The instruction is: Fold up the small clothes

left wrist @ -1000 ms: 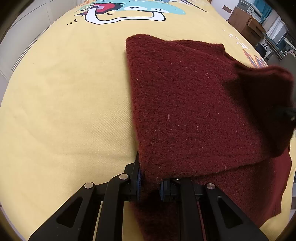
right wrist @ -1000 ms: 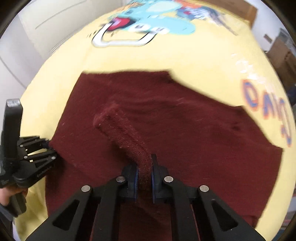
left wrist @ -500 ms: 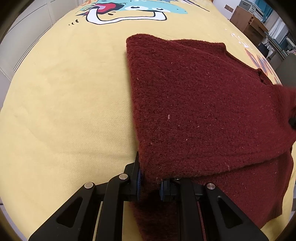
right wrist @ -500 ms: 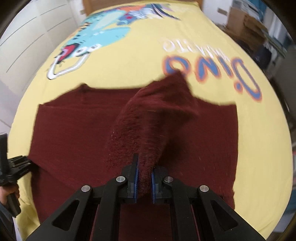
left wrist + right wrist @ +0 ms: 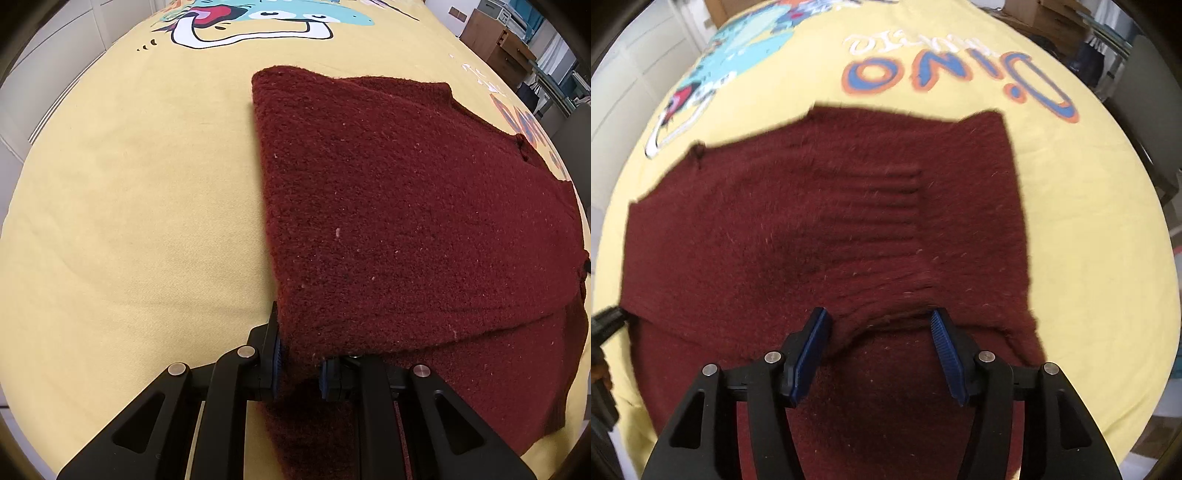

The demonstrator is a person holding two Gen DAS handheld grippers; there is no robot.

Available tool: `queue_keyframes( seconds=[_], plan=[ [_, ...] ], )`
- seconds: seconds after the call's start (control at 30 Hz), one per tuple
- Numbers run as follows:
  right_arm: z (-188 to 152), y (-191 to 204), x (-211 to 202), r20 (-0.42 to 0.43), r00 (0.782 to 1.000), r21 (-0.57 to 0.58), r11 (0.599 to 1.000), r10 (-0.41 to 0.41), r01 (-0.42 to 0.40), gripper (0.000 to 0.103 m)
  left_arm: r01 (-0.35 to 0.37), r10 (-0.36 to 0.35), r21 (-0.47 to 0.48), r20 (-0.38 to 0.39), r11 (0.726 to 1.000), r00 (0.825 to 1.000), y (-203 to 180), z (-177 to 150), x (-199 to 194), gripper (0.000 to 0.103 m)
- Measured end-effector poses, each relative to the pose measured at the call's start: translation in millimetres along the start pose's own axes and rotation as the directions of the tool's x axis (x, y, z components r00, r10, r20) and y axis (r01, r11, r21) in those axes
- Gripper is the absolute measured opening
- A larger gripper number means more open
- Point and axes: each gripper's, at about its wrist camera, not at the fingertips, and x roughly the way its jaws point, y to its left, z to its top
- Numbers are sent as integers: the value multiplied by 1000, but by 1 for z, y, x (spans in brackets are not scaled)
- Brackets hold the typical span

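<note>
- Yellow sheet (image 5: 129,221) with cartoon dinosaur print (image 5: 258,18) at 12 o'clock in left wrist view; same sheet (image 5: 1089,221) in right wrist view, "Dino" lettering (image 5: 956,70) at 12–1 o'clock, printed upside down from there.
- Dark red knit sweater (image 5: 406,221) lying flat on sheet, filling 1 to 5 o'clock of left wrist view; folded layer on top, lower layer showing at 4–5 o'clock. In right wrist view sweater (image 5: 812,229) spread across centre, ribbed cuff panel (image 5: 886,206) folded onto the body near centre.
- Wooden furniture (image 5: 495,48) off the sheet at 1–2 o'clock, left wrist view; details too small.
- Left gripper (image 5: 299,365) at 6 o'clock, jaws pressed in on the sweater's near-left corner, fabric pinched between blue pads (image 5: 276,363).
- Right gripper (image 5: 882,354) at 6 o'clock, jaws spread wide, blue pads (image 5: 809,354) apart, nothing clamped; sweater edge lying between and under them.
- Left gripper also seen at 9 o'clock edge of right wrist view (image 5: 607,321), at the sweater's left edge; blurred.
</note>
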Motion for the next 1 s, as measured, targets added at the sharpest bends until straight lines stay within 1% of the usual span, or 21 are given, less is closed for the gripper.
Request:
queue_keyframes(
  seconds=[0.07, 0.13, 0.2, 0.33, 0.43, 0.5, 0.53, 0.57, 0.6, 0.63, 0.7, 0.77, 0.9, 1.0],
  plan=[
    [13, -6, -7, 25, 1000, 14, 1000, -15, 15, 77, -1, 1, 0, 0, 1000, 1000, 0, 1, -1, 13],
    [27, -9, -5, 30, 999, 13, 999, -33, 32, 78, -1, 1, -4, 2, 1000, 1000, 2, 0, 0, 13],
    [41, -13, 4, 18, 999, 21, 999, -26, 26, 78, -1, 1, -5, 4, 1000, 1000, 2, -1, 0, 13],
    [56, -12, 31, -18, 1000, 39, 999, -10, 11, 78, 4, -4, -6, 4, 1000, 1000, 2, -1, -1, 13],
    [59, -1, 49, -30, 1000, 3, 1000, -3, 3, 78, 5, -5, -6, 4, 1000, 1000, 2, -3, -3, 13],
    [58, 10, 57, -9, 1000, -41, 999, -16, 16, 78, 8, -8, -9, 7, 1000, 1000, 3, -3, -4, 13],
    [57, 14, 57, 6, 1000, -55, 998, -14, 14, 74, 11, -11, -13, 10, 1000, 1000, 3, -4, -4, 13],
    [56, 16, 57, 13, 1000, -67, 998, -6, 7, 43, 12, -12, -15, 12, 1000, 1000, 3, -4, -5, 13],
    [56, 19, 56, 6, 1000, -76, 997, -13, 13, 23, 12, -11, -12, 14, 1000, 1000, 3, -4, -6, 13],
    [57, 21, 54, 7, 1000, -75, 997, -8, 8, 14, 7, -7, -6, 15, 1000, 1000, 2, -4, -8, 13],
    [60, 27, 43, 36, 999, -111, 993, -30, 34, 11, 3, -3, 3, 22, 1000, 1000, 0, -4, -11, 13],
    [64, 31, 29, 89, 995, -146, 987, -48, 61, 10, 6, -6, 4, 38, 1000, 999, -1, -4, -16, 13],
    [76, 32, 5, 175, 983, -145, 986, -55, 81, 10, -1, 0, 10, 53, 1000, 999, -3, -6, -21, 13],
    [78, 34, 8, 167, 983, -153, 983, -76, 102, 10, -16, 15, 15, 43, 1000, 999, -5, -7, -17, 13]
  ],
)
